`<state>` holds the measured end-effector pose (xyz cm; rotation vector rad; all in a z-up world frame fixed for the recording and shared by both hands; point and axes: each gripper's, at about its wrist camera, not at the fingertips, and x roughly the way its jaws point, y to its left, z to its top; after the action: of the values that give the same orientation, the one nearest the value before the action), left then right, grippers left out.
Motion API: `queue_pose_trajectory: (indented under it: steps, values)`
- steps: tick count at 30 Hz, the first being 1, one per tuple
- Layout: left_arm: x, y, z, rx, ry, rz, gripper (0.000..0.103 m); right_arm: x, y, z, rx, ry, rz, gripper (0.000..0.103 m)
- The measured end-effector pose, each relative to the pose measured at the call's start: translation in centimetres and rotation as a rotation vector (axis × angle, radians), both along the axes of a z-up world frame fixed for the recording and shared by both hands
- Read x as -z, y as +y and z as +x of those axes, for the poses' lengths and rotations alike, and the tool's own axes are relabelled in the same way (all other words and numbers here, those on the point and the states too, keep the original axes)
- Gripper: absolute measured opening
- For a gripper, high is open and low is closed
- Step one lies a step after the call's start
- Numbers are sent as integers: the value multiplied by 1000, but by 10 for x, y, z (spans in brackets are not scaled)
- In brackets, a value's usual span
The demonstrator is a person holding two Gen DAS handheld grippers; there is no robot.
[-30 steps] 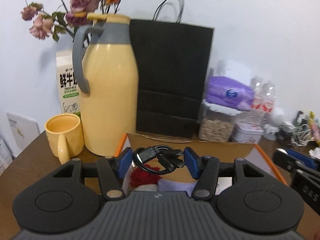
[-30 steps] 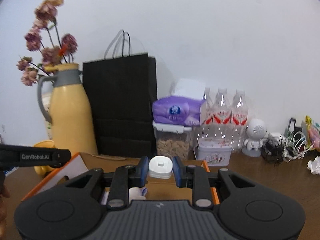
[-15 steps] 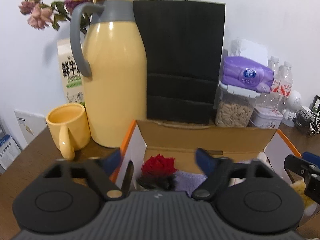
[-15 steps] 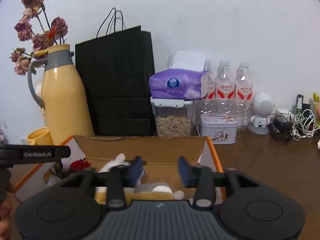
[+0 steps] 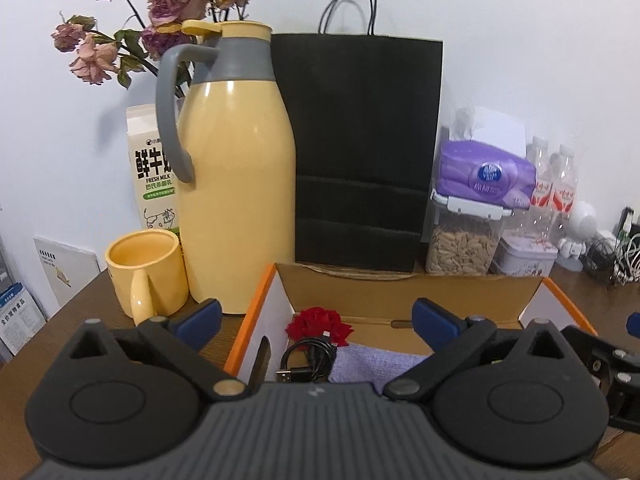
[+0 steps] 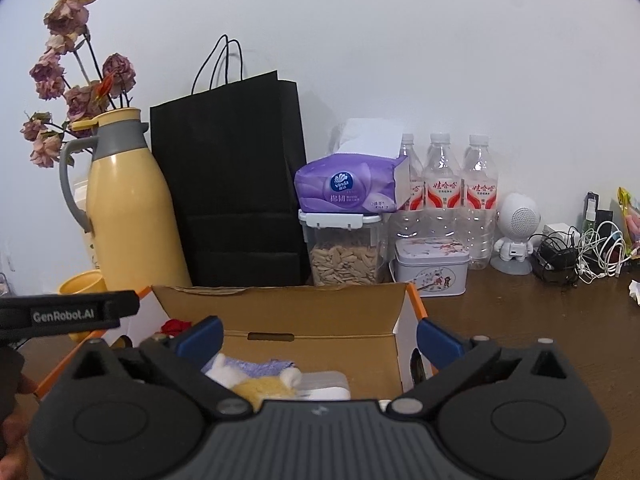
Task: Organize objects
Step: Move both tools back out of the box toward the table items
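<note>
Hovering over an open cardboard box (image 5: 404, 292), the left tool (image 5: 316, 318) has its blue-padded jaws spreading wide, with nothing between them. Below it, inside the box, a coiled black cable (image 5: 310, 360) lies on the box floor, just beside a red fabric rose (image 5: 318, 320) and touching the edge of a purple cloth (image 5: 372, 364). The box has orange-edged flaps and rests on the brown bench (image 5: 48, 340).

The right tool (image 6: 318, 334) is likewise opening, its jaws released and empty, held above the right part of the same box (image 6: 280, 308). Under it lie a yellow and white plush toy (image 6: 260, 384), the purple cloth (image 6: 256, 366) and a white plastic piece (image 6: 324, 386), all inside the box. The white piece sits just beside the plush; how far it is covered cannot be told.

The other tool's black arm shows at the left edge of the right view, with part of a hand (image 6: 12, 432) beneath it.

Behind the box stand a yellow jug (image 5: 236, 192), a yellow mug (image 5: 146, 272), a milk carton (image 5: 154, 168) with dried flowers (image 5: 160, 12) above it, a black paper bag (image 5: 360, 152), a seed container (image 6: 344, 252) topped with a purple tissue pack (image 6: 348, 184), three water bottles (image 6: 440, 196), a tin (image 6: 430, 266) and a small white robot figure (image 6: 518, 232).
</note>
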<state>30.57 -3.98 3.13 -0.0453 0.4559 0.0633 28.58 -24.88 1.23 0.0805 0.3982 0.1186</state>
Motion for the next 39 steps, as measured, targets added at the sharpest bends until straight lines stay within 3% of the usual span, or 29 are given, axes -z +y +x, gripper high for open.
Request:
queue_pose_trajectory:
  steps: [11, 20, 26, 32, 39]
  values:
    - [-21, 15, -45, 36, -81, 1, 103, -22, 4, -43, -16, -64, -34, 103]
    - [-17, 42, -98, 68, -67, 20, 103, -26, 12, -110, -52, -104, -72, 103]
    - [2, 53, -136, 83, -20, 86, 103, -3, 22, -150, -77, -54, -102, 103]
    - [30, 66, -158, 76, 76, 96, 103, 26, 32, -175, -79, 21, -118, 103]
    - [40, 71, -177, 80, 86, 103, 103, 44, 43, -198, -61, 33, -147, 103]
